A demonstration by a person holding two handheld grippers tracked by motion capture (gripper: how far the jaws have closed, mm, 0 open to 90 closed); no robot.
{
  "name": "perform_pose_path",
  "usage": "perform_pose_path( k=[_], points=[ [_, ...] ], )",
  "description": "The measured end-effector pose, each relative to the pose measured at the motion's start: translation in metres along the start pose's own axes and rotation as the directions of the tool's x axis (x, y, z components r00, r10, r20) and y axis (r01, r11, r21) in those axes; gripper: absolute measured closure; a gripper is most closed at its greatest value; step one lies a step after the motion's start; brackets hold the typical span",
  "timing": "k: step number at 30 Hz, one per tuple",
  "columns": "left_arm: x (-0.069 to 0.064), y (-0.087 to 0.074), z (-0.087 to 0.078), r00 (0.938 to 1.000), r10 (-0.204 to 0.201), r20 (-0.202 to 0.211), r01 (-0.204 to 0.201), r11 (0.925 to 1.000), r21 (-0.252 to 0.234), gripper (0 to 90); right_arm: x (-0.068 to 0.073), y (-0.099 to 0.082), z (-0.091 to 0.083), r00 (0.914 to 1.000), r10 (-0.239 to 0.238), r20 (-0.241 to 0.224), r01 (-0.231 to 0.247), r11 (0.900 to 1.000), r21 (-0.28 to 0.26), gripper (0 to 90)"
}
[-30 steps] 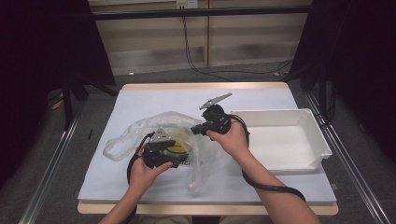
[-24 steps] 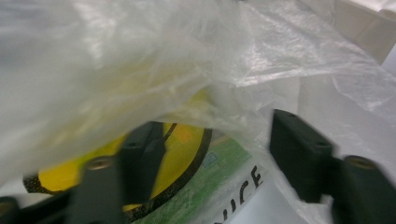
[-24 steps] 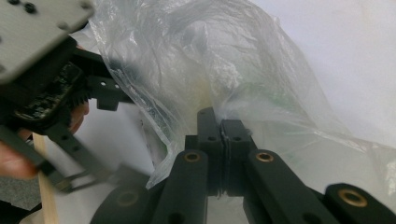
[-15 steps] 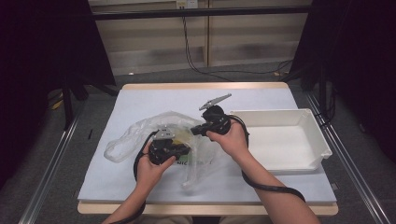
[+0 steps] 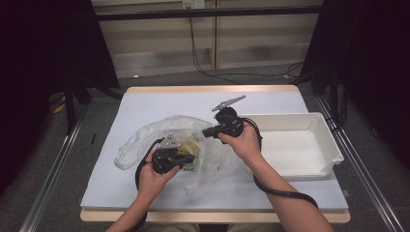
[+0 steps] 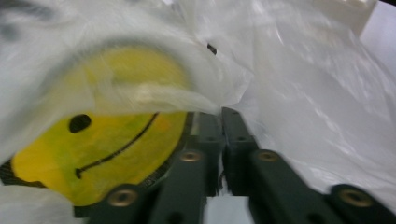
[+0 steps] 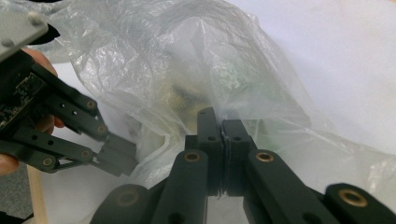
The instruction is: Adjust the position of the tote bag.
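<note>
A crumpled clear plastic bag [image 5: 145, 140] lies in the middle of the table, with a round yellow smiley-face item [image 6: 107, 144] inside it. My left gripper [image 5: 189, 157] sits at the bag's near side. Its jaws have just been closing and now pinch a fold of the bag film [image 6: 215, 105] beside the smiley. My right gripper [image 5: 206, 132] comes in from the right and is shut on another fold of the bag [image 7: 187, 56]. In the right gripper view its tips [image 7: 222, 123] hold the film, and the left gripper [image 7: 116, 157] is close by at lower left.
A white rectangular tray [image 5: 290, 117] stands on the right part of the table, just beyond the right hand. A white sheet [image 5: 145, 104] covers the tabletop. Cables trail from both grippers toward the table's near edge.
The left gripper's jaws went from wide open to shut on the bag film, and the left hand shifted slightly right toward the bag. The right gripper has kept still.
</note>
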State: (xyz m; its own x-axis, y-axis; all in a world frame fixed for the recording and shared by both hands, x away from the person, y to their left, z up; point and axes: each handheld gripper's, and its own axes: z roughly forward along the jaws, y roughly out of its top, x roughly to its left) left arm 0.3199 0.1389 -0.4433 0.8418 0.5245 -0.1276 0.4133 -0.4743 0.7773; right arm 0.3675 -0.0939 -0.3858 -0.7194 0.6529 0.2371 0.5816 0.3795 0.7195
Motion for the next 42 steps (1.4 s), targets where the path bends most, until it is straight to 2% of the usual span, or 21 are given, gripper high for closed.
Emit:
perform_pose_path(
  k=[1,2,4,5,6,7,9,10,11,12,14,15,19,20,21,24,28,29,32,42],
  points=[
    [0.0,0.0,0.0,1.0,0.002,0.002,-0.002,1.0,-0.01,83.8,0.0,0.0,0.0,1.0,0.0,0.0,0.0,1.0,0.0,89.0],
    [0.0,0.001,0.0,0.9991,0.012,-0.04,-0.013,0.9998,-0.014,69.4,0.002,-0.001,0.001,1.0,-0.003,-0.004,0.003,1.0,-0.001,88.9],
    [0.0,0.002,0.0,0.9996,0.009,-0.028,-0.01,0.9998,-0.016,67.0,0.003,-0.001,0.002,0.9999,-0.009,-0.007,0.009,0.9999,0.004,89.0],
    [0.001,0.002,-0.001,0.9992,-0.001,-0.039,0.0,0.9998,-0.019,62.8,0.004,-0.001,0.003,0.9999,-0.013,-0.007,0.013,0.9999,0.008,89.0],
    [0.001,0.002,-0.001,0.9992,-0.001,-0.039,0.0,0.9998,-0.019,52.8,0.004,-0.001,0.003,0.9999,-0.013,-0.007,0.013,0.9999,0.008,89.0],
    [0.001,0.002,-0.002,0.9972,-0.002,-0.075,0.0,0.9998,-0.021,47.8,0.004,-0.001,0.004,0.9999,-0.014,-0.01,0.014,0.9998,0.011,89.0],
    [0.002,0.002,-0.002,0.9958,-0.012,-0.09,0.009,0.9996,-0.026,46.0,0.005,-0.001,0.004,0.9998,-0.012,-0.013,0.012,0.9999,0.011,89.0],
    [0.003,0.002,-0.001,0.9954,-0.023,-0.093,0.02,0.9993,-0.03,40.6,0.005,0.0,0.005,0.9997,-0.017,-0.016,0.017,0.9998,0.011,89.0],
    [0.006,0.002,0.0,0.9951,-0.04,-0.09,0.037,0.9985,-0.042,37.8,0.005,0.0,0.005,0.9996,-0.019,-0.019,0.019,0.9998,0.011,89.0],
    [0.006,0.002,0.0,0.9951,-0.04,-0.09,0.037,0.9985,-0.042,37.1,0.005,0.0,0.005,0.9996,-0.019,-0.019,0.019,0.9998,0.011,89.0],
    [0.007,0.002,0.002,0.995,-0.047,-0.089,0.043,0.9982,-0.04,39.6,0.006,0.0,0.006,0.9996,-0.02,-0.019,0.02,0.9997,0.011,88.9],
    [0.008,0.002,0.004,0.9961,-0.05,-0.073,0.047,0.9981,-0.039,42.2,0.007,0.0,0.006,0.9996,-0.021,-0.019,0.021,0.9997,0.011,88.9],
    [0.01,0.002,0.01,0.9975,-0.051,-0.049,0.049,0.998,-0.039,60.8,0.006,0.0,0.007,0.9997,-0.015,-0.021,0.015,0.9998,0.014,88.9],
    [0.009,0.002,0.011,0.9974,-0.054,-0.048,0.053,0.998,-0.035,60.8,0.006,0.0,0.007,0.9997,-0.015,-0.021,0.015,0.9998,0.014,88.9],
    [0.009,0.003,0.013,0.9983,-0.058,-0.011,0.058,0.9975,-0.04,71.8,0.006,0.0,0.006,0.9997,-0.014,-0.02,0.014,0.9998,0.012,88.9],
    [0.009,0.004,0.014,0.9985,-0.054,-0.005,0.054,0.9982,-0.026,87.2,0.006,0.0,0.006,0.9997,-0.016,-0.019,0.016,0.9998,0.014,88.9],
    [0.007,0.004,0.012,0.9995,-0.03,0.0,0.03,0.9995,0.003,90.0,0.003,-0.001,0.005,0.9998,-0.009,-0.016,0.009,1.0,0.002,88.9],
    [0.006,0.003,0.01,0.9992,-0.035,0.019,0.034,0.9993,0.015,90.0,0.002,-0.001,0.004,0.9999,-0.001,-0.013,0.001,1.0,0.004,88.9],
    [0.005,0.0,0.008,0.999,-0.04,0.02,0.039,0.9987,0.034,90.0,-0.002,0.0,0.002,1.0,0.004,-0.004,-0.004,1.0,-0.005,88.9],
    [-0.002,-0.007,0.0,0.9986,-0.027,0.045,0.024,0.9981,0.057,90.0,-0.012,-0.001,0.001,0.9988,0.035,0.034,-0.034,0.9993,-0.016,88.9]
  ],
)
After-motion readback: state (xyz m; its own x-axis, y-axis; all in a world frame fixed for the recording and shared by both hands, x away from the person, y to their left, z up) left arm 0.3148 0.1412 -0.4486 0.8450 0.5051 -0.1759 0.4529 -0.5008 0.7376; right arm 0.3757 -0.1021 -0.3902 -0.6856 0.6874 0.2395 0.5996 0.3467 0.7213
